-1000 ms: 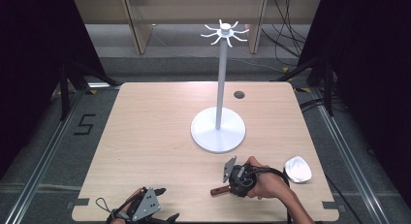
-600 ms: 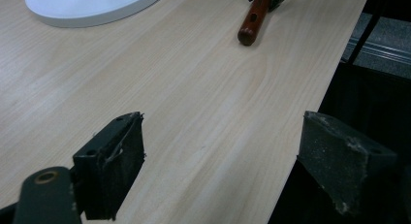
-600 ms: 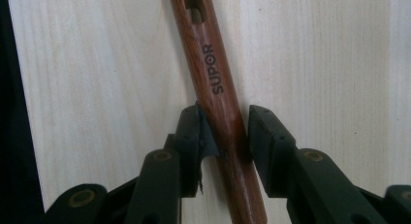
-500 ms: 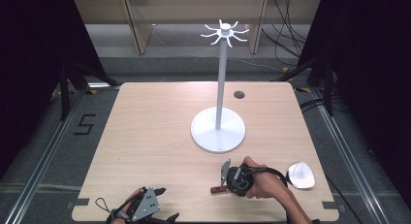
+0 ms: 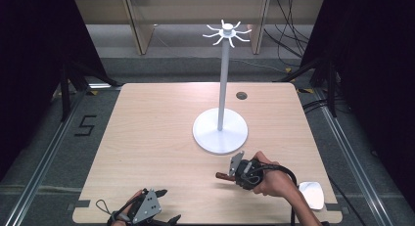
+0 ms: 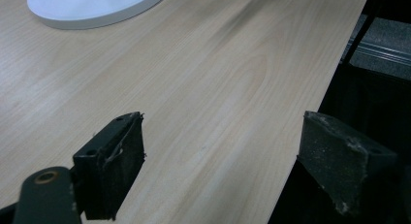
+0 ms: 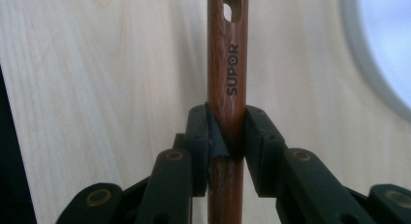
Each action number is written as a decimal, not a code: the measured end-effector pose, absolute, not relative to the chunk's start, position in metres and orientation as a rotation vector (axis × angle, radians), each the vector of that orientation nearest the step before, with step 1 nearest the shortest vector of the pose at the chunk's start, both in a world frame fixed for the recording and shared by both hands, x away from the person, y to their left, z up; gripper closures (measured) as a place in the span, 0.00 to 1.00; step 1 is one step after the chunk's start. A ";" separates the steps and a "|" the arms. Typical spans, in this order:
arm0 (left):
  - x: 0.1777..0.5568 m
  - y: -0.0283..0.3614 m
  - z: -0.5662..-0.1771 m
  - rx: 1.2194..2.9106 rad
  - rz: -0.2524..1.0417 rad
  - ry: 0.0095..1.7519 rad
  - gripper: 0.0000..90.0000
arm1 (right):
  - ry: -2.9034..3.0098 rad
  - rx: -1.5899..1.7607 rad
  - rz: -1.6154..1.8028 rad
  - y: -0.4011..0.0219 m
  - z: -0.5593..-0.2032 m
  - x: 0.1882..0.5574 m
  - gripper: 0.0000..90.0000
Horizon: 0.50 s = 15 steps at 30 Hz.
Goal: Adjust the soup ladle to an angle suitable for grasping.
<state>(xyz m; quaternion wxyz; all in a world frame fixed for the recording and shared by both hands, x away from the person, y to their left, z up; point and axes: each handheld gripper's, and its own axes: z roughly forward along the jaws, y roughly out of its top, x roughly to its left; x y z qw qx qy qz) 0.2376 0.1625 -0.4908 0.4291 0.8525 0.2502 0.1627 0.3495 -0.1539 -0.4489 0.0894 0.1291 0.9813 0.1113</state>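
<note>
A brown wooden handle (image 7: 228, 64) marked SUPOR, with a hole near its end, sticks out between the pads of my right gripper (image 7: 227, 115). The jaws have just been closing and now pinch it. In the high view my right gripper (image 5: 230, 176) lies low over the table's front right, pointing left, and the handle's tip (image 5: 221, 175) pokes out of it. Behind the hand lies a white utensil head (image 5: 311, 194); I cannot see how it joins the handle. My left gripper (image 5: 169, 205) sits at the front left edge, its jaws wide apart around nothing (image 6: 223, 120).
A white stand with a round base (image 5: 220, 133), a tall pole and hooks on top (image 5: 227, 33) stands mid-table, just beyond my right gripper. A dark round hole (image 5: 241, 95) lies at the table's far side. The table's front edge (image 6: 310, 103) runs beside my left gripper.
The white utensil head has shifted toward the front right corner with the right hand. The left gripper has stayed in place.
</note>
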 end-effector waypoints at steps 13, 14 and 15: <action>0.237 0.162 -0.491 2.118 0.403 0.631 0.18 | 2.706 0.421 0.721 -0.193 -0.384 0.346 0.82; 0.237 0.163 -0.491 2.126 0.406 0.626 0.18 | 2.703 0.462 0.725 -0.197 -0.380 0.345 0.82; 0.237 0.163 -0.491 2.126 0.406 0.626 0.18 | 2.703 0.462 0.725 -0.197 -0.380 0.345 0.82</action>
